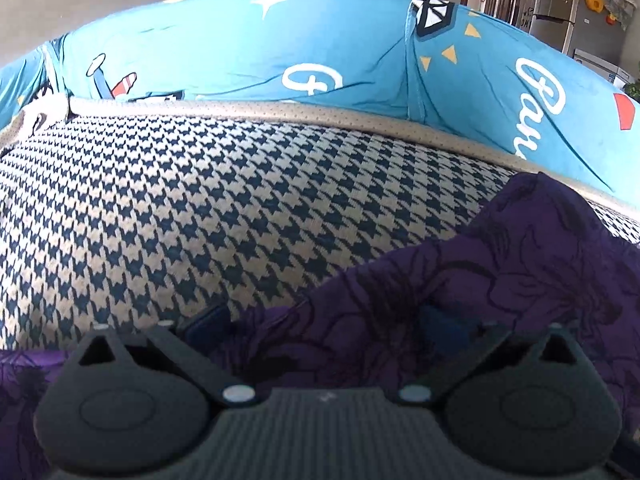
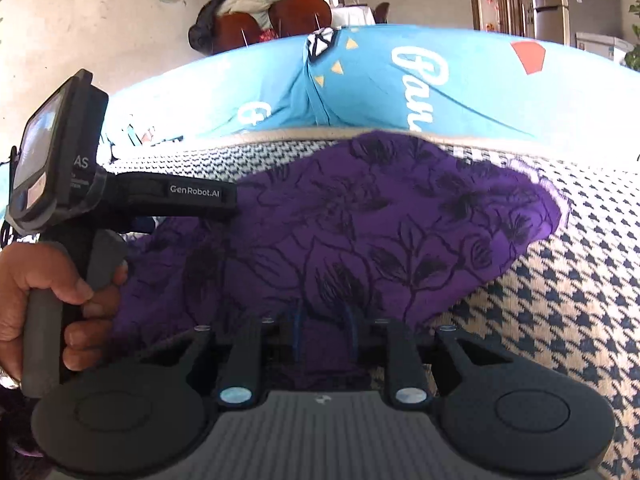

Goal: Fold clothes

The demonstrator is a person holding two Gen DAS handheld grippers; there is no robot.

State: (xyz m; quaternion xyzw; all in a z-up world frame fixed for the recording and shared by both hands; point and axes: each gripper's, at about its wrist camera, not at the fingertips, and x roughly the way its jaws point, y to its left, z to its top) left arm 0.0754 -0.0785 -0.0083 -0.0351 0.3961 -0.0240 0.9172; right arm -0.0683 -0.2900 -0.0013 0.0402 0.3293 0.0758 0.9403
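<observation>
The left gripper (image 1: 320, 326) fills the bottom of the frame, its dark body and two round pivot housings closest to the lens. Its blue-padded fingers (image 1: 210, 318) stand wide apart, with purple floral cloth (image 1: 500, 272) bunched between and over them; whether the pads press on it cannot be told. The cloth spreads from lower centre to the right edge. Beneath it lies a houndstooth cover (image 1: 180, 208) with a beige border, filling the middle. Behind, across the upper frame, runs a blue printed sheet (image 1: 360, 52). A fridge (image 1: 560, 12) stands at upper right.
</observation>
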